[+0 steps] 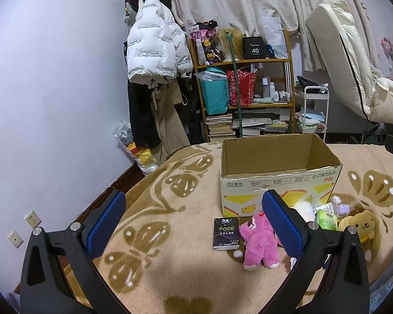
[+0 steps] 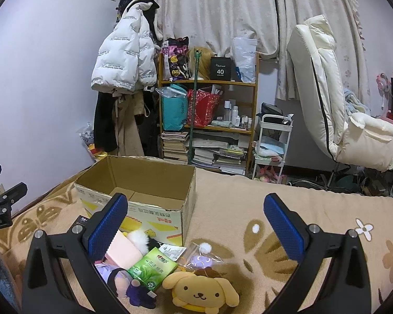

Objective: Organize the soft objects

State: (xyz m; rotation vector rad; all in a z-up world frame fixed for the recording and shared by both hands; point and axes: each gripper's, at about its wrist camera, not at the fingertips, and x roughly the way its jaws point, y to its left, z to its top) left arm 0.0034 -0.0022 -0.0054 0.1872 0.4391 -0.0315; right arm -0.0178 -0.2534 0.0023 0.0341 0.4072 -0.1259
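1. Left wrist view: the left gripper (image 1: pixel 194 225) is spread wide and empty above the black tissue pack (image 1: pixel 226 233) and pink plush bear (image 1: pixel 259 243); the pack could be pinched by mistake.
2. The open cardboard box (image 1: pixel 280 180) is seen empty behind.
3. The right gripper (image 2: pixel 195 229) is held equally wide, empty, above the yellow plush dog (image 2: pixel 200 289).

Left gripper (image 1: pixel 194 222): jaws spread wide, blue pads (image 1: pixel 106 225) facing inward, nothing held. Right gripper (image 2: pixel 196 225): jaws likewise wide apart, nothing held, blue pads (image 2: pixel 283 227) angled forward and slightly downward.
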